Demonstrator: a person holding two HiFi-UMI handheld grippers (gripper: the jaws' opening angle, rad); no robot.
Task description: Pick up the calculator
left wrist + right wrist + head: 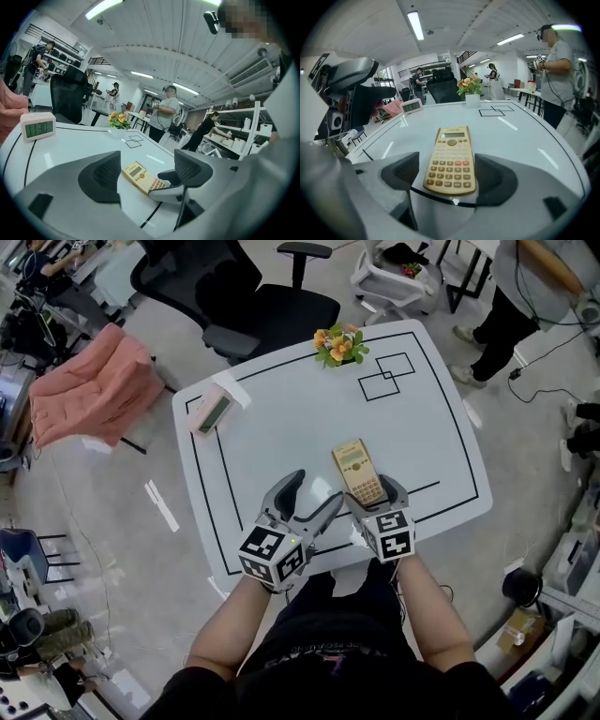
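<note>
Fingers point(401, 174) of the right gripper point(449, 174) stand wide apart on either side of the calculator's point(451, 159) near end, with a gap showing on each side, so the pads are not pressing it. In the head view this right gripper point(373, 493) sits low over the table's point(300, 418) near edge, and the calculator point(357, 472) lies flat and face up just inside that edge. Its long axis points away from the person and its near end crosses the black border line drawn on the white top.

The calculator has a tan body, a small display at the far end and rows of pale keys below, 2 of them red.

Just to its left, the left gripper point(312, 495) also has its jaws spread, with nothing between them. In the left gripper view the calculator point(143, 176) shows through the gap of the left gripper point(146, 171), lying farther out on the table.

Bare tabletop runs from the calculator to the right edge and ahead to 2 overlapping squares point(386, 375) drawn near the far side. A pot of flowers point(339, 345) stands at the far edge and a small clock point(212, 412) near the far left corner, both well apart from the calculator. Beyond the table are an office chair point(253, 296), a pink cloth point(89, 385) and a standing person point(525, 287).
</note>
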